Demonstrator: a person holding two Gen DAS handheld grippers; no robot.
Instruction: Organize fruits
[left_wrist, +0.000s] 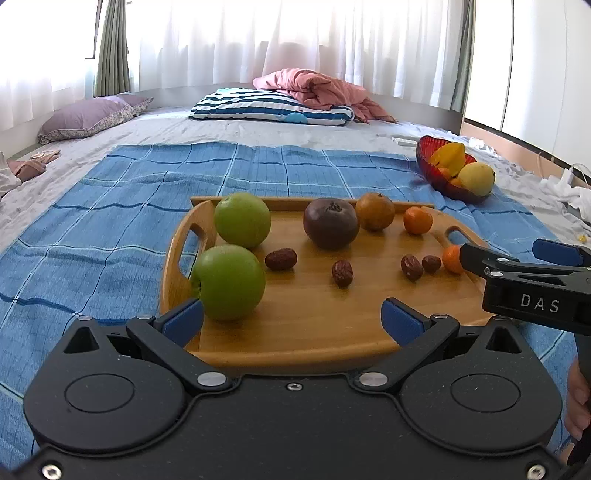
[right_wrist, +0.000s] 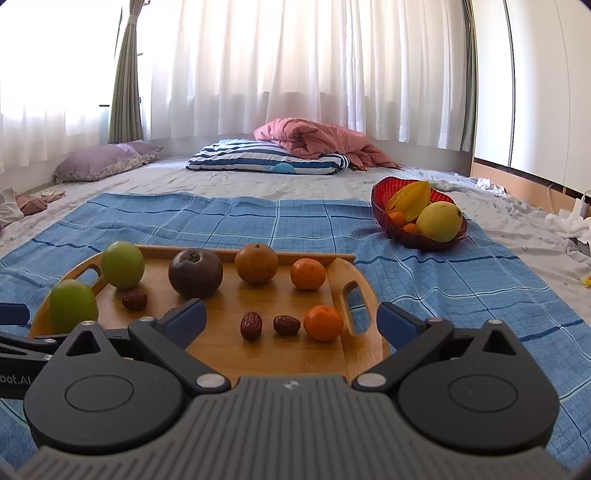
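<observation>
- Left wrist view: left gripper (left_wrist: 291, 319) spread wide and empty, low over the near edge of the wooden tray (left_wrist: 314, 332); right gripper (left_wrist: 517, 258) at the tray's right end, apparently parted, nothing between the fingers.
- Risk here, as a judgement: near green apple (left_wrist: 229, 282) just beside the left finger (left_wrist: 181, 321); a careless nudge likely to roll it off the tray onto the blue cloth (left_wrist: 92, 221).
- Count on the tray: two green apples, one dark purple fruit (left_wrist: 330, 223), one brown round fruit (left_wrist: 375, 211), two small oranges, four dried dates.
- Right wrist view: right gripper (right_wrist: 291, 319) spread and empty, aimed at the near small orange (right_wrist: 323, 322) beside the tray handle (right_wrist: 354, 306).
- Risk, again a judgement: smooth round orange liable to squirt out of a squeeze off-centre, or knock the two dates (right_wrist: 286, 325) next to it; soft bedding under the tray liable to tip things.
- Red bowl (right_wrist: 380, 195) well apart on the cloth, holding one starfruit (right_wrist: 410, 201), one yellow mango-like fruit (right_wrist: 439, 221), and at least two small oranges; more possibly hidden.
</observation>
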